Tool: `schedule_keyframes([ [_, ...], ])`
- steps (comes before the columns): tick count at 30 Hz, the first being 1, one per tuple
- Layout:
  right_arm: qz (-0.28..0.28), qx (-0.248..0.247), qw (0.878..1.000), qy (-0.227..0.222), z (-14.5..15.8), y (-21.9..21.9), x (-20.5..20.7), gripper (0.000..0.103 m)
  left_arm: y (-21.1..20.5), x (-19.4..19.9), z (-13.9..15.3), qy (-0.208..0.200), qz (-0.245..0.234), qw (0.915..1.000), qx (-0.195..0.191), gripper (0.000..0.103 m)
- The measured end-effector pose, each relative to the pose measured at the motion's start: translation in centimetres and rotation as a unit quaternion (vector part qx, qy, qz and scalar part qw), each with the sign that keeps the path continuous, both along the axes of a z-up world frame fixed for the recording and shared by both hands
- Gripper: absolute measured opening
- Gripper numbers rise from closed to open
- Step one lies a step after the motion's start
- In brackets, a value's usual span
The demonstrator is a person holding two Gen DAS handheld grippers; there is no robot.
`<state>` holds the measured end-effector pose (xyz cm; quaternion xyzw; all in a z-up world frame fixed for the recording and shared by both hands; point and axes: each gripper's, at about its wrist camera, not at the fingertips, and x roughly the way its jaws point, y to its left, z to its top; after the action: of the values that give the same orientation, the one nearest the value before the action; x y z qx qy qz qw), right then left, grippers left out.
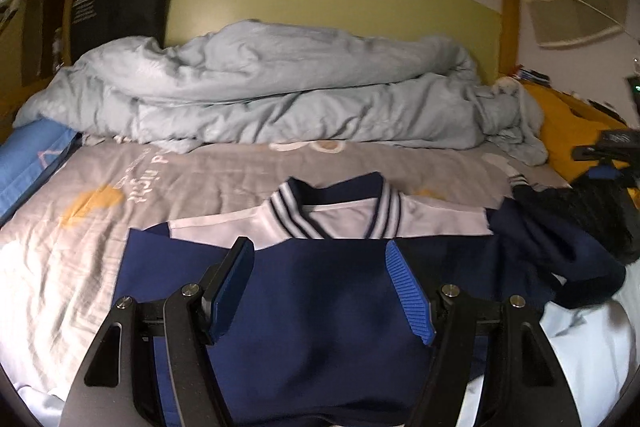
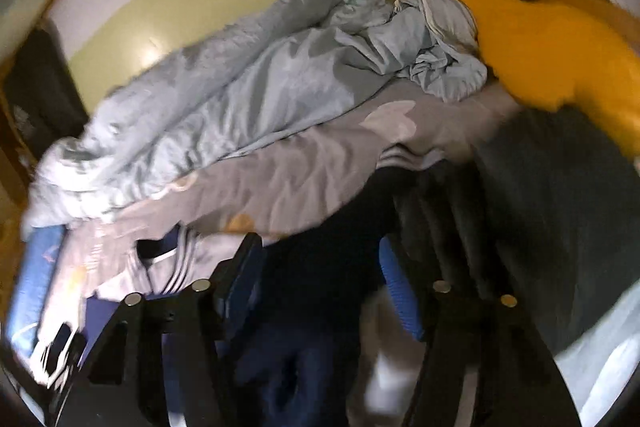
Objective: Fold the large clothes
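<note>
Mid-fold, between grasps. Navy jacket (image 1: 320, 287) lies flat on bed (image 1: 60, 247), striped collar (image 1: 336, 211) pointing toward rumpled grey duvet (image 1: 260, 87), long axis running from me toward it. My left fingers (image 1: 320, 287) apart, hovering over jacket body, nothing held. My right fingers (image 2: 320, 283) apart over dark sleeve (image 1: 560, 255) bunched on right side, nothing visibly clamped; view blurred. Next, I judge: grab that sleeve, lay it across body.

Jacket (image 1: 320, 291) on bedsheet (image 1: 192, 187), duvet (image 1: 260, 91) behind, pillow (image 2: 560, 39) right.
</note>
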<state>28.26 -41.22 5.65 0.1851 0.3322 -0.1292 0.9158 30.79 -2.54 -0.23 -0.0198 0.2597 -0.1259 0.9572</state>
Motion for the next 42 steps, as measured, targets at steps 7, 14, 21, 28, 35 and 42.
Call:
schedule_keyframes([
  [7, -0.01, 0.034, 0.985, 0.171, -4.4, -2.4, 13.1, 0.058, 1.5, 2.6, -2.6, 0.058, 0.033, 0.9977, 0.012, 0.071],
  [14, -0.066, 0.025, 0.964, 0.257, -11.0, -5.0, 15.6, 0.027, 1.5, 2.7, -3.0, 0.072, 0.027, 0.997, 0.012, 0.071],
  [21, -0.076, -0.061, 0.987, 0.125, -4.1, -3.5, 11.1, 0.007, 2.5, 1.2, -1.0, 0.058, 0.024, 0.9975, -0.033, 0.071],
  [28, 0.132, -0.056, 0.989, -0.048, 4.9, 9.4, 5.6, 0.007, 4.0, 0.5, 0.7, 0.03, 0.051, 0.9977, -0.034, 0.071],
  [35, 0.253, 0.072, 0.964, -0.032, -0.6, 21.4, 0.7, 0.007, 8.0, 1.2, 1.6, 0.013, 0.077, 0.9963, 0.037, 0.071],
  [42, 0.304, 0.063, 0.949, 0.059, -8.4, 24.8, 1.1, 0.02, 10.0, 3.9, -1.6, 0.121, 0.028, 0.9917, -0.033, 0.071],
])
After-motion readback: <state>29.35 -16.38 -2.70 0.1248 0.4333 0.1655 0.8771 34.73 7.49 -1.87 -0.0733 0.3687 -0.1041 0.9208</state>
